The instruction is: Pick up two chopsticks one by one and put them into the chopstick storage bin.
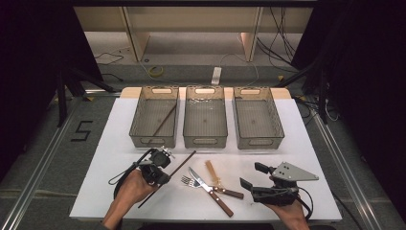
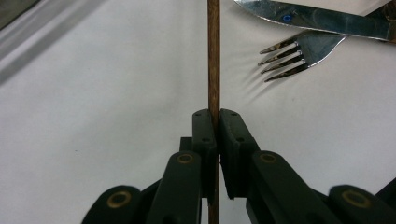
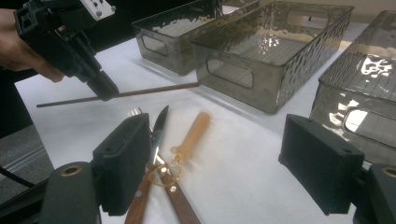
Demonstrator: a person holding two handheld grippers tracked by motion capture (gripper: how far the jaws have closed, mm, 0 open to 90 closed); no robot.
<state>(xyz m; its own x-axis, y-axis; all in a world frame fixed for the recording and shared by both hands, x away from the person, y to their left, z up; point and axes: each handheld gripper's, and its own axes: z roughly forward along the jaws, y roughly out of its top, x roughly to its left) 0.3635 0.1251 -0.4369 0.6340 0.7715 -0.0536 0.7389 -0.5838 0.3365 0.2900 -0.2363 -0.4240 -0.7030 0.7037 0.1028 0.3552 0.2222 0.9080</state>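
We've got the left gripper clamped tight on a brown chopstick, and from the left gripper view the pads pinch that thin stick square between them, the stick running straight out ahead over the white table. From the right gripper view the chopstick seems to hang nearly level just above the table, its far tip close to the nearest bin. It looks light and stiff to us, hard and smooth, so it may want to swivel or slide in the pads; we're holding it nearer the lower end than the middle, and a grip closer to the middle would likely balance it better. Its twin already lies aslant in the left bin, so that's our likely target. The right gripper waits with jaws spread wide and nothing in them, just beside the knife, the fork and a pale spoon-like piece
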